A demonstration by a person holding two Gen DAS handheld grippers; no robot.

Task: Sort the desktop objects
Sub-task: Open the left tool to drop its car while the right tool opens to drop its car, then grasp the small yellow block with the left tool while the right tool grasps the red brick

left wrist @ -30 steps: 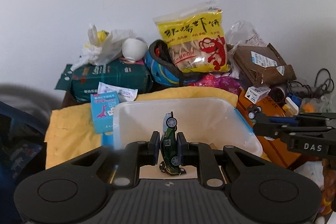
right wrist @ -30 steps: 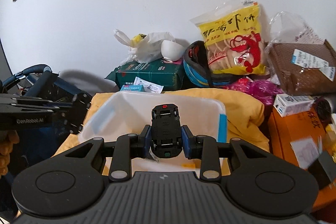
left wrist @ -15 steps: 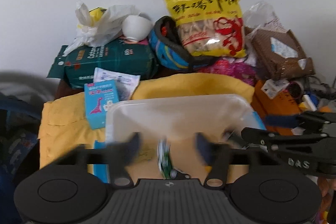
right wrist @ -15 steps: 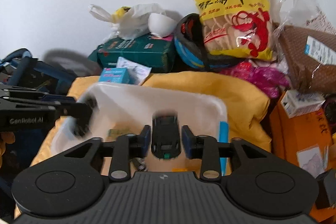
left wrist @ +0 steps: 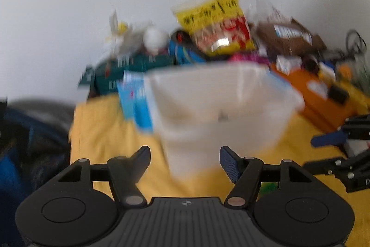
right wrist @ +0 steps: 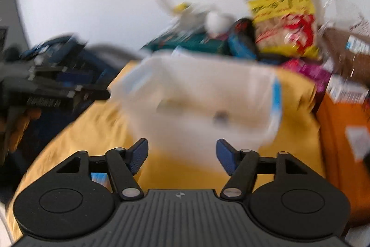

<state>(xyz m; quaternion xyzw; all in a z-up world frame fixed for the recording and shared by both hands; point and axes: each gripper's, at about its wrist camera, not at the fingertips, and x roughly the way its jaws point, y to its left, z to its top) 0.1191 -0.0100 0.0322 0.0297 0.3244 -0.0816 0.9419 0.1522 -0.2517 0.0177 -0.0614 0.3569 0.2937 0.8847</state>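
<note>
Both grippers, left [left wrist: 185,160] and right [right wrist: 182,154], were spread wide with nothing between them (blurry shots). The tub [left wrist: 222,108] sat mid-frame on yellow cloth [left wrist: 104,131], contents unreadable.

**Both toy cars let go, both views pulled back**

The left hand-held gripper [left wrist: 185,160], which a second ago clamped a green toy car on end over the white bin [left wrist: 222,105], now stands wide with nothing between its blue pads [left wrist: 227,163]. The right hand-held gripper [right wrist: 182,155], earlier closed on a black toy car, has just been opening and is empty too. Both views now sit lower and farther back, showing the bin's outer wall and more yellow cloth [right wrist: 99,133]. Everything is motion-blurred; a small dark smudge [right wrist: 220,117] shows through the bin wall.
</note>
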